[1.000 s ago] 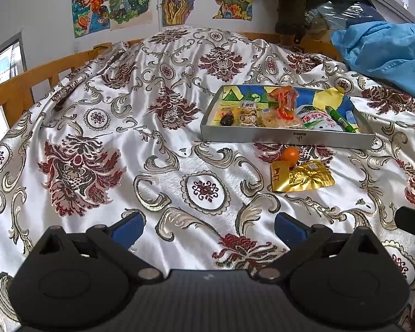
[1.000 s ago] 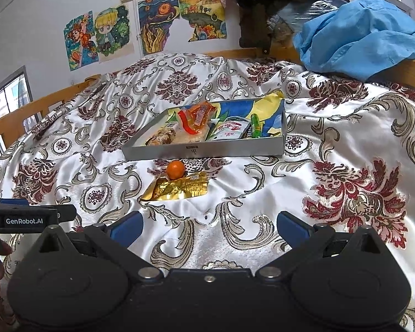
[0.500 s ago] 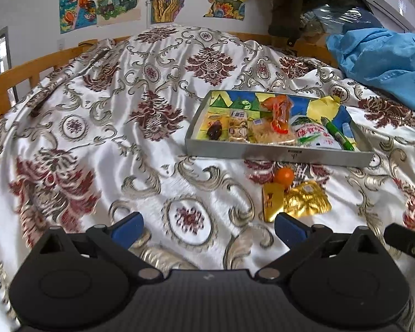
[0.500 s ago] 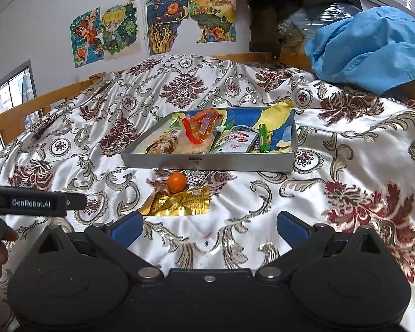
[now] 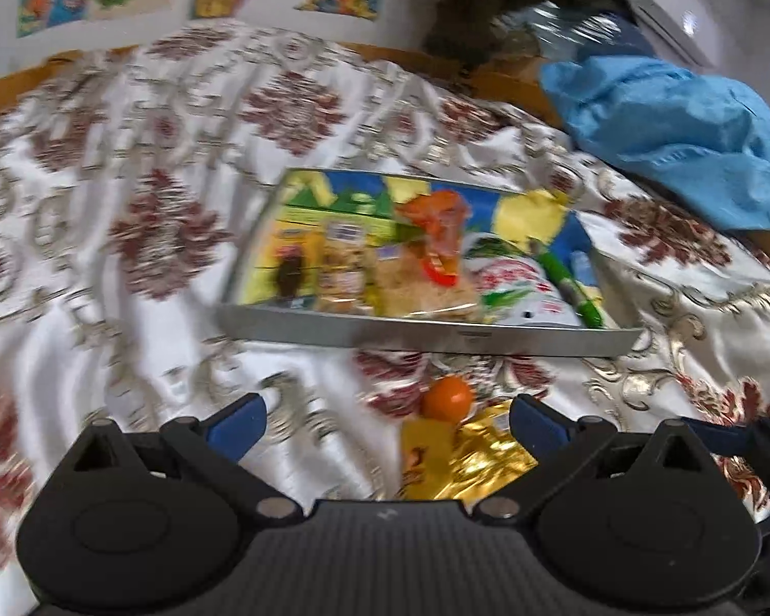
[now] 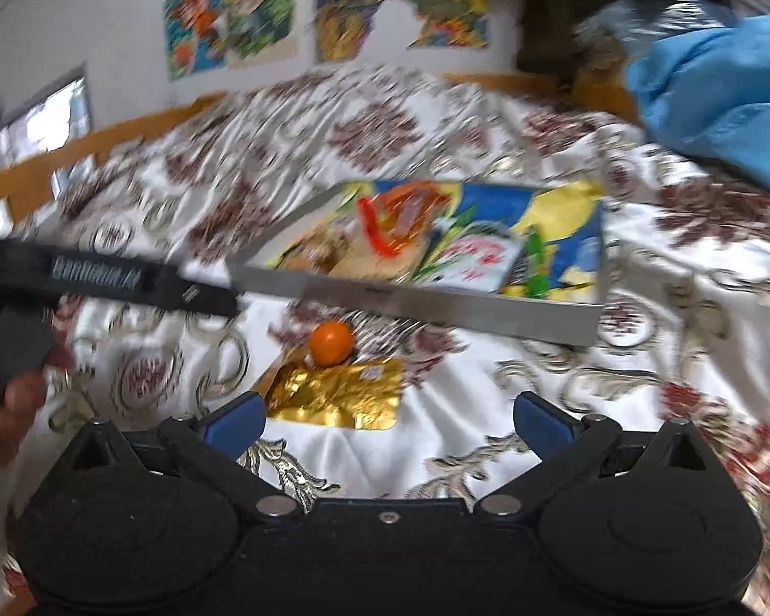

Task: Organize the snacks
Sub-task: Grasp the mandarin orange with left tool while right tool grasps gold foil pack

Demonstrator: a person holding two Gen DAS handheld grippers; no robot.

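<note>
A: What is the biggest thing here?

B: The bed (image 5: 128, 308), with a shiny flowery cover. A blue cloth (image 5: 682, 149) sits at its far right corner.

A: Where are the snacks?

B: Most lie in a flat grey tray (image 5: 426, 333) near the middle of the bed. Two are out on the cover, just in front of the tray's near edge: a gold packet (image 6: 339, 395) and a little orange ball (image 6: 332, 342) touching the packet's far edge.

A: And the grippers?

B: The left hand-held gripper (image 5: 385, 423) is spread wide and holds nothing. The right hand-held gripper (image 6: 387, 421) is spread wide too, with nothing in it. Both are low over the cover, close to the packet.
</note>
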